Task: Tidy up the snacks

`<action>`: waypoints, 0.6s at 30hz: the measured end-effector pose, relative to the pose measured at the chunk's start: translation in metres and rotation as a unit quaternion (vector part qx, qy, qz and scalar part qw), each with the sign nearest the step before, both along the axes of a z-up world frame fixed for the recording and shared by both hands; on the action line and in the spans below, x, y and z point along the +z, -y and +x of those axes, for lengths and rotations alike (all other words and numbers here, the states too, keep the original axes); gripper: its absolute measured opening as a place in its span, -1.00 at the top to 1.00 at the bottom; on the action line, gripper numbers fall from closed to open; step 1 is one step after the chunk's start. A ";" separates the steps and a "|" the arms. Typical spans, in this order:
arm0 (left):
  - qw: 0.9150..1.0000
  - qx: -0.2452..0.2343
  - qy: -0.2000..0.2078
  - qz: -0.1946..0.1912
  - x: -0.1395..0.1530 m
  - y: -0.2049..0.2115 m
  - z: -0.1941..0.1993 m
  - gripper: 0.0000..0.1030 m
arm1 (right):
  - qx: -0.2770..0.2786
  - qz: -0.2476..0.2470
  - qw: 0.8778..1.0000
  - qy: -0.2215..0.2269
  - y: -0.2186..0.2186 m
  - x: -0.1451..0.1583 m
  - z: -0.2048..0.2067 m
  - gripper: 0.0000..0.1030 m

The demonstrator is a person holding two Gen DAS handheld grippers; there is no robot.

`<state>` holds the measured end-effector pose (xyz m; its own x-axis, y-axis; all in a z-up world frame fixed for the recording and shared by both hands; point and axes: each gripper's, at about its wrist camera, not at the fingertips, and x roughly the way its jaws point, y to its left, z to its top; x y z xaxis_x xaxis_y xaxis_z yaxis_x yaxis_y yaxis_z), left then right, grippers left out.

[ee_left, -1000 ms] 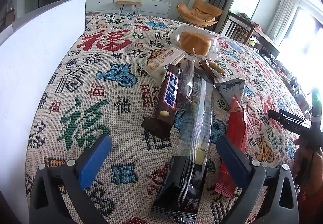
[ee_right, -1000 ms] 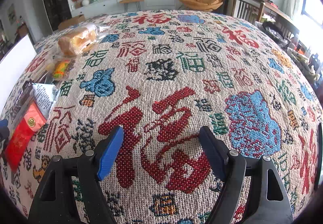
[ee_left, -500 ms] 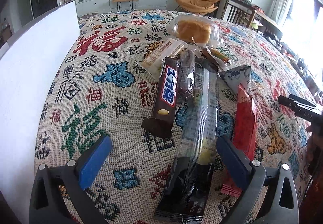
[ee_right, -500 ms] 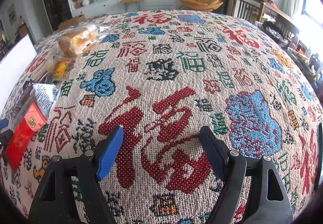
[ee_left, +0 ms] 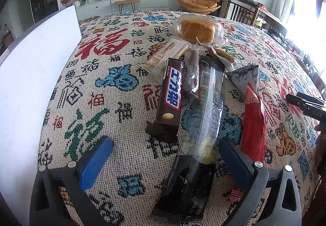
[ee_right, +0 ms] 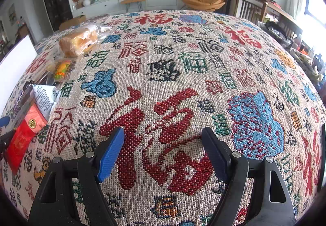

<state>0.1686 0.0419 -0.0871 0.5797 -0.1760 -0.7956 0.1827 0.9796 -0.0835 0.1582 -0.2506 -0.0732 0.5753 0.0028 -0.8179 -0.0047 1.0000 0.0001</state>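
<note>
Several snacks lie in a pile on the patterned tablecloth (ee_left: 114, 107). In the left wrist view I see a brown chocolate bar (ee_left: 170, 99), a long black-and-clear packet (ee_left: 200, 130), a red packet (ee_left: 253, 124), a grey-white pouch (ee_left: 246, 78), a cream biscuit pack (ee_left: 166, 56) and a bagged bread loaf (ee_left: 196, 30). My left gripper (ee_left: 165, 154) is open, low over the near ends of the chocolate bar and the long packet. My right gripper (ee_right: 163, 150) is open and empty over bare cloth; the bread (ee_right: 78, 41) and red packet (ee_right: 24, 136) lie far to its left.
A white box wall (ee_left: 30, 75) stands along the left of the table. The right gripper's black tip (ee_left: 305, 103) shows at the right edge of the left wrist view. Chairs, a cabinet and a TV stand beyond the table.
My left gripper has shifted a little, so the snack pile sits slightly further right and higher in its view. The right gripper has not moved. Both stay open.
</note>
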 end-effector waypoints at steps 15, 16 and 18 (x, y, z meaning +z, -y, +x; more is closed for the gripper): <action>0.999 0.000 0.005 -0.038 0.001 -0.009 -0.002 -1.00 | 0.000 0.000 1.000 0.000 0.000 0.000 0.000 -0.57; 0.999 0.000 0.005 -0.037 0.001 -0.009 -0.002 -1.00 | 0.000 0.000 1.000 0.000 0.000 0.000 0.000 -0.57; 0.999 0.001 0.005 -0.036 0.001 -0.009 -0.002 -1.00 | 0.000 0.000 1.000 0.000 0.000 0.000 0.000 -0.57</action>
